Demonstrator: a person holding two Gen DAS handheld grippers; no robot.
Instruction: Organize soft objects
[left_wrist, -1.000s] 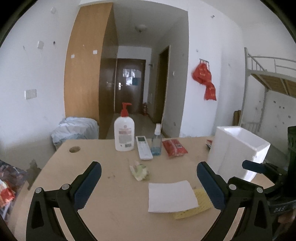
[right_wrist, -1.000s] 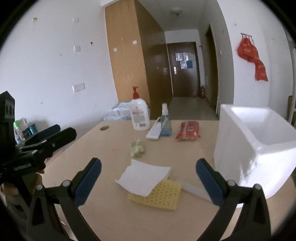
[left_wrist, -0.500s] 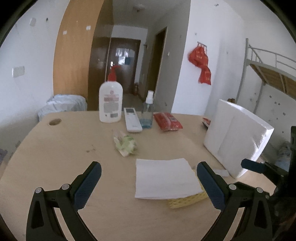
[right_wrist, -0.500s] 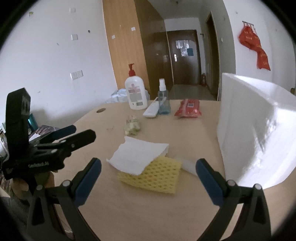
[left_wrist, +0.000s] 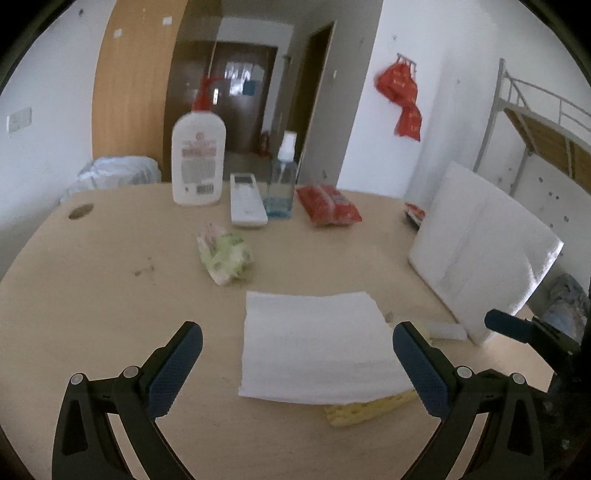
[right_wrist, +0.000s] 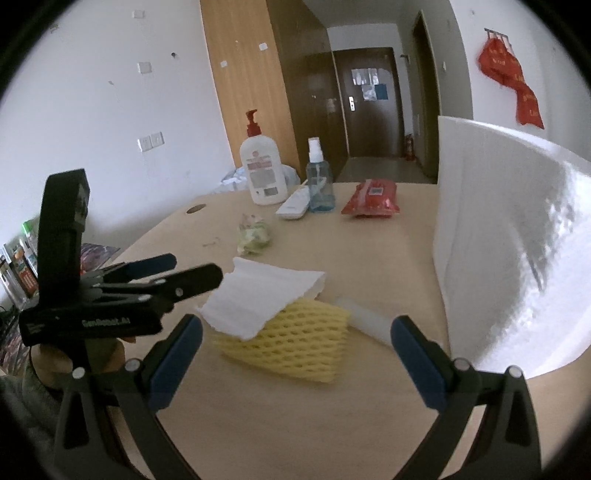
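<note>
A folded white paper towel (left_wrist: 314, 350) (right_wrist: 258, 295) lies on a yellow foam net (left_wrist: 365, 406) (right_wrist: 288, 343) in the middle of the wooden table (left_wrist: 110, 295). A small white foam strip (right_wrist: 365, 325) rests beside them. My left gripper (left_wrist: 295, 369) is open, low over the table, its fingers at either side of the towel's near edge. The left gripper (right_wrist: 184, 273) shows side-on in the right wrist view, a hand holding it. My right gripper (right_wrist: 295, 365) is open just short of the yellow net, nothing between its fingers.
A white foam box (left_wrist: 480, 243) (right_wrist: 509, 240) stands at the right. Farther back are a crumpled green-white wrapper (left_wrist: 225, 254), a pump bottle (left_wrist: 197, 162), a remote (left_wrist: 245, 201), a spray bottle (left_wrist: 282, 177) and a red packet (left_wrist: 328, 205). A round cable hole (left_wrist: 79, 212) is at the far left.
Both grippers have dropped lower and moved forward toward the towel and yellow net, which now loom larger. Both stay open. The objects on the table have not moved.
</note>
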